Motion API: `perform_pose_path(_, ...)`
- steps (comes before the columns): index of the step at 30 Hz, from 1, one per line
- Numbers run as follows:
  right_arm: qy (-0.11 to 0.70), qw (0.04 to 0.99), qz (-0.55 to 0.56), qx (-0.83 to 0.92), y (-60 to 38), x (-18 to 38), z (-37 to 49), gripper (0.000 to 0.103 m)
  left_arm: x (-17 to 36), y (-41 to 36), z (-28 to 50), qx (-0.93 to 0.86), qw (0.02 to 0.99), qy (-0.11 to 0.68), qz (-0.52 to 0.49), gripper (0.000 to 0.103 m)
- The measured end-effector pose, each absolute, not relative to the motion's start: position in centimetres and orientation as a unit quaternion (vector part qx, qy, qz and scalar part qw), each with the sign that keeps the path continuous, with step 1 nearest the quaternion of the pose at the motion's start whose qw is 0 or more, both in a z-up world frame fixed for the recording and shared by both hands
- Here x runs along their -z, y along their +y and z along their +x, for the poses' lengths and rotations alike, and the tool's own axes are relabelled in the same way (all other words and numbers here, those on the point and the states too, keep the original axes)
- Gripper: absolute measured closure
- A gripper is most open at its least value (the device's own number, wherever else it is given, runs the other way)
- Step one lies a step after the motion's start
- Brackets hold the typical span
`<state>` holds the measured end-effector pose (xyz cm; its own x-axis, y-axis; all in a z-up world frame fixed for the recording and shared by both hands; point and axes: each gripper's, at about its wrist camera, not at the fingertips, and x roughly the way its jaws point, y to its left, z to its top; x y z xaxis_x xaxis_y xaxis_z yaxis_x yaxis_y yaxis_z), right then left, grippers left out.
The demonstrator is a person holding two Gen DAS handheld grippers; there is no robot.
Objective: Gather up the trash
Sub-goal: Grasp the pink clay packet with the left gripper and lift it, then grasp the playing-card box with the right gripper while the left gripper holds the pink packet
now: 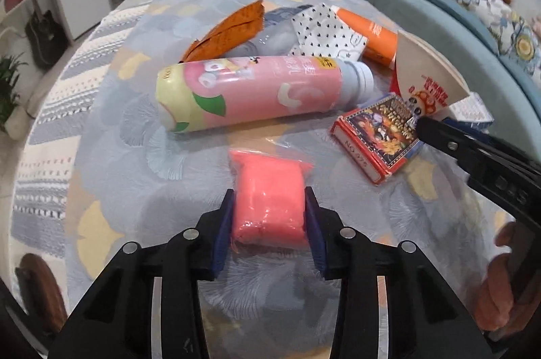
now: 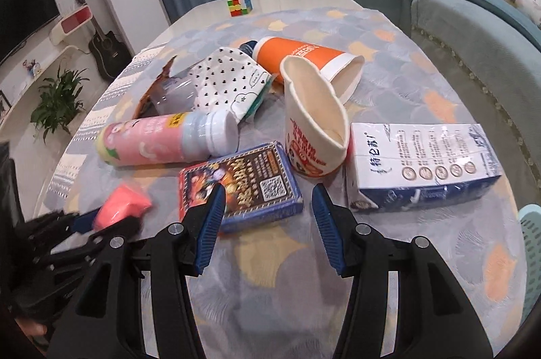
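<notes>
My left gripper (image 1: 269, 217) is shut on a pink packet (image 1: 270, 196) in clear wrap that rests on the table; both blue pads press its sides. In the right wrist view that packet (image 2: 123, 203) shows at the lower left in the left gripper (image 2: 98, 222). My right gripper (image 2: 268, 206) stands open just above a blue and red card box (image 2: 243, 183), whose near end lies between the fingertips without touching the pads. Seen from the left wrist, the right gripper (image 1: 436, 129) sits over that card box (image 1: 375, 139).
Behind lie a pink bottle (image 2: 162, 139), a squashed paper cup (image 2: 314, 122), an orange cup (image 2: 304, 54), a dotted wrapper (image 2: 230, 78) and an orange wrapper (image 1: 230, 34). A milk carton (image 2: 422, 166) lies right. A puzzle cube (image 2: 240, 5) sits far back. Sofas flank the table (image 2: 422, 257).
</notes>
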<state>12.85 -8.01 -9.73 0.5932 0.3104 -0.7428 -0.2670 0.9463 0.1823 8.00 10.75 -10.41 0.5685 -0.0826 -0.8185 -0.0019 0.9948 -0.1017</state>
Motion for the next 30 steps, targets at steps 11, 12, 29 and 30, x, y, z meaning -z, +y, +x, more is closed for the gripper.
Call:
perform_pose_path(11, 0.457, 0.865, 0.038, -0.206, -7.0, 11.0, 14.6, 0.053, 8.4, 13.7, 5.5, -0.009, 0.905, 0.415, -0.092, 0.067)
perform_pose_path(12, 0.456, 0.864, 0.033, -0.212, -6.8, 10.9, 14.1, 0.053, 8.1, 13.8, 5.3, -0.013, 0.906, 0.412, -0.095, 0.067)
perform_pose_path(29, 0.417, 0.861, -0.048, -0.287, -3.0, 8.2, 10.4, 0.019, 7.0, 16.6, 4.3, -0.059, 0.912, 0.389, -0.115, 0.066)
perform_pose_path(30, 0.427, 0.853, -0.05, -0.296, -2.8, 8.6, 11.2, 0.019, 7.0, 16.5, 4.3, -0.057, 0.912, 0.389, -0.114, 0.066)
